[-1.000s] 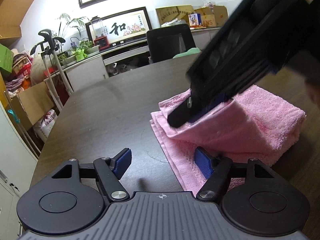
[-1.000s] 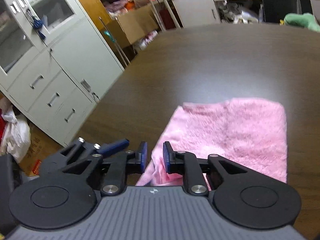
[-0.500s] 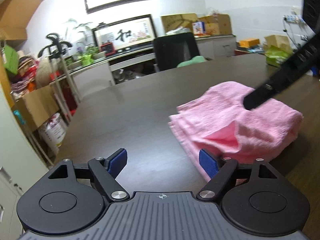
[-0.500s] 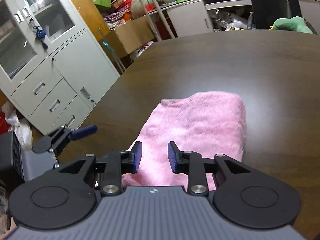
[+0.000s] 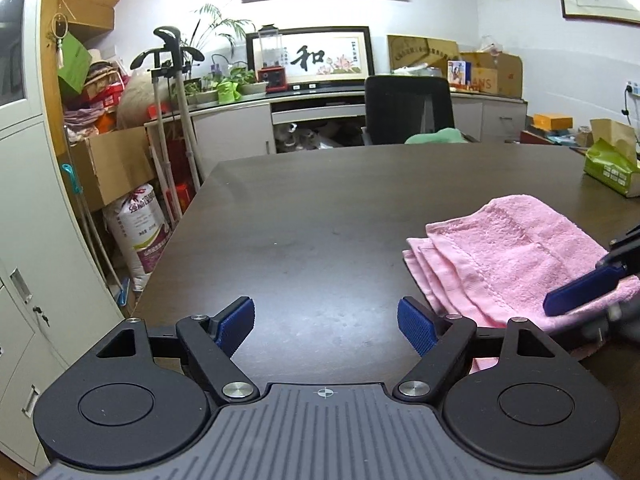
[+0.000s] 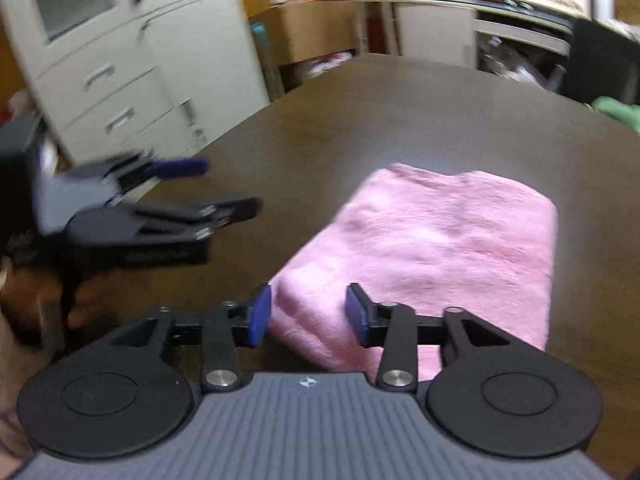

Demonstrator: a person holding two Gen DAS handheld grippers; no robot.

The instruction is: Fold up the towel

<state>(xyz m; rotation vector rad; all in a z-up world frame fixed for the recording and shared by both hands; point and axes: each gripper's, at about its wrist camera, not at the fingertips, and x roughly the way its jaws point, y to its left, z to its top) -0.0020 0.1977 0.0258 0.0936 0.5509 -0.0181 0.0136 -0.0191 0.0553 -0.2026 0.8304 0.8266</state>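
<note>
While the pink towel (image 5: 508, 256) lies folded into a thick rectangle on the dark wooden table (image 5: 320, 220), neither tool has hold of it. From the left wrist view, the left gripper (image 5: 326, 326) has its jaws spread wide with nothing between them but bare tabletop, and the towel sits off to its right, with its stacked hemmed edges facing the camera and its near corner just beside the right-hand blue pad. At the right edge of that view a blue-padded finger of the right gripper (image 5: 582, 292) reaches in over the towel's near end. From the right wrist view, which is blurred, the right gripper (image 6: 308, 314) has its jaws partly apart, and the towel's (image 6: 440, 244) rounded near corner shows between the two blue pads; whether the pads touch the cloth I cannot tell. The left gripper (image 6: 160, 200) appears there at the left, well clear of the towel. Beyond the table stand a black office chair (image 5: 408, 110), a green cloth (image 5: 436, 136) at the far edge, a green tissue box (image 5: 610, 168) at the right, and grey cabinets (image 6: 120, 60) along the left wall.
</note>
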